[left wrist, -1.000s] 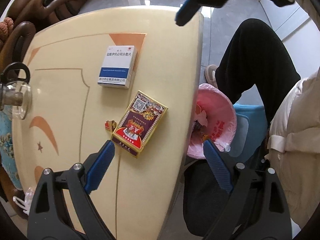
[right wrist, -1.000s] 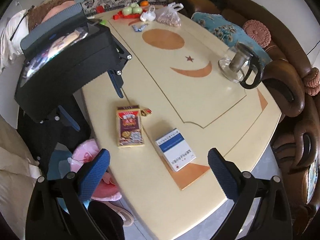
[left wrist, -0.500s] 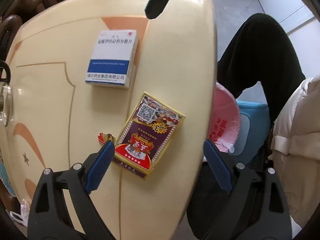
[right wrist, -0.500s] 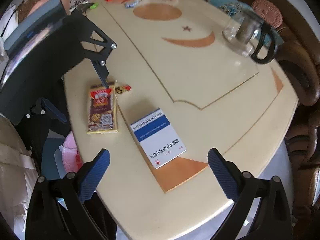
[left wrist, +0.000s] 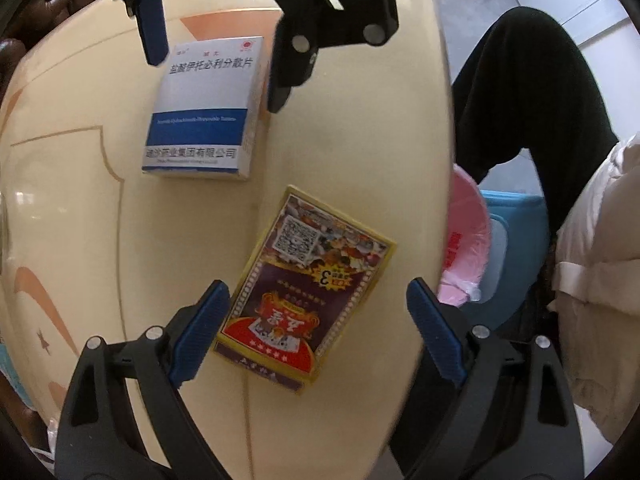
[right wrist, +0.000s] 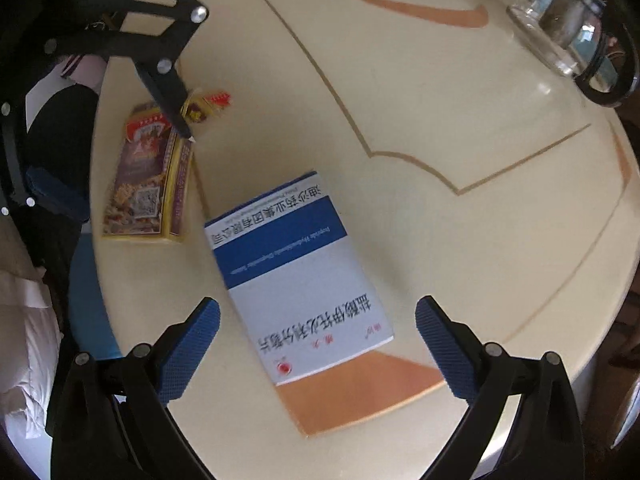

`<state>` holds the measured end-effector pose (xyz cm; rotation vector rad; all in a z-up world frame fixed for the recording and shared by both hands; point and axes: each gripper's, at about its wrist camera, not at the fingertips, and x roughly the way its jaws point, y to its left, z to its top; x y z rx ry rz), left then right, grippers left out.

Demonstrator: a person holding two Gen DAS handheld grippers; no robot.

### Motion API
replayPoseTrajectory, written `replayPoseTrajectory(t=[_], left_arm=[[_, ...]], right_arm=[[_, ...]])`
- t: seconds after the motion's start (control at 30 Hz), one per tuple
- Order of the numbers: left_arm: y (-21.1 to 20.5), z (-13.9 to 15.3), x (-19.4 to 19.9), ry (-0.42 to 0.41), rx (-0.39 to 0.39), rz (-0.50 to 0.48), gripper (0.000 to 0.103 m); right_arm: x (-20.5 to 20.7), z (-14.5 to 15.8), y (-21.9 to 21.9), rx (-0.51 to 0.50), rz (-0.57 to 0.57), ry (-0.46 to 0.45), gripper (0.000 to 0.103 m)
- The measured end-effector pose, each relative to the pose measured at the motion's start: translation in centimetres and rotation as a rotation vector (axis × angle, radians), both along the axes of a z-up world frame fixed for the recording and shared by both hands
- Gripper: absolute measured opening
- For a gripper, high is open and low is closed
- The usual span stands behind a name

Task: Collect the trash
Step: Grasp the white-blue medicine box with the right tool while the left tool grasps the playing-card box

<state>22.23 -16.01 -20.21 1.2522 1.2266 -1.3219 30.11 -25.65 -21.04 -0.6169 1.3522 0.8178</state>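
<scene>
Hand-held gripper on the left (left wrist: 316,328) hangs released over the card box (left wrist: 306,300) on the bench (left wrist: 352,128); the right hand-held gripper (right wrist: 318,354), also released, straddles the medicine box (right wrist: 298,276). Approach step; next, lower and clench.

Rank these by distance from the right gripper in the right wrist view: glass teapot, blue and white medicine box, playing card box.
1. Blue and white medicine box: between the right gripper's open fingers.
2. Playing card box: upper left.
3. Glass teapot: far upper right.
</scene>
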Motion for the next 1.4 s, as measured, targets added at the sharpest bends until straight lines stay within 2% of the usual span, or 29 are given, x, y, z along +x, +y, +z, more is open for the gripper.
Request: replayPoseTrajectory(t=[0.17, 0.37, 0.43, 0.53, 0.57, 0.7, 0.8, 0.87, 0.93, 1.03, 1.13, 1.23, 1.3, 1.4], left_arm=[[-0.3, -0.1, 0.8, 0.014, -0.016, 0.017, 0.088], [-0.3, -1.1, 1.7, 0.017, 0.003, 0.057, 0.088], [-0.3, -1.3, 2.1, 0.044, -0.006, 0.087, 0.088], [-0.4, -1.0, 2.9, 0.078, -0.025, 0.132, 0.087], [-0.4, -1.0, 3.1, 0.081, -0.028, 0.142, 0.082], [-0.4, -0.7, 3.9, 0.054, -0.033, 0.194, 0.066], [-0.2, -0.6, 4.6, 0.033, -0.038, 0.244, 0.048], [-0.2, -0.5, 4.9, 0.016, -0.039, 0.271, 0.031], [-0.1, -0.5, 4.9, 0.017, -0.035, 0.305, 0.023], [0.1, -0.7, 4.3, -0.017, -0.045, 0.36, 0.023], [0.1, -0.7, 4.7, -0.048, -0.059, 0.446, 0.023], [0.6, -0.7, 4.9, -0.083, -0.075, 0.56, 0.023], [1.2, -0.6, 4.4, -0.094, -0.087, 0.629, 0.023], [2.1, 0.0, 4.5, -0.11, -0.101, 0.701, 0.023]], right_arm=[[0.1, 0.0, 0.0, 0.022, -0.009, -0.018, 0.096], [-0.2, 0.1, -0.5, 0.036, -0.031, -0.034, 0.094], [-0.1, 0.2, -0.7, 0.038, -0.053, -0.038, 0.091], [-0.2, 0.6, -1.3, 0.039, -0.093, -0.072, 0.078], [-0.1, 0.7, -1.5, 0.038, -0.105, -0.081, 0.075], [-0.5, 0.9, -1.9, 0.04, -0.136, -0.095, 0.074], [0.3, 0.7, -1.6, 0.044, -0.159, -0.096, 0.074], [0.5, 0.6, -1.5, 0.04, -0.189, -0.103, 0.074], [0.7, 0.7, -1.8, 0.023, -0.252, -0.123, 0.074], [-0.3, 0.5, -1.6, -0.006, -0.325, -0.16, 0.074], [-1.4, 0.6, -1.3, -0.035, -0.382, -0.194, 0.073], [-2.6, 1.1, -1.4, -0.091, -0.491, -0.271, 0.072], [-3.4, 1.7, -1.7, -0.032, -0.554, -0.248, 0.071], [-4.9, 3.3, -1.7, -0.038, -0.6, -0.319, 0.071]])
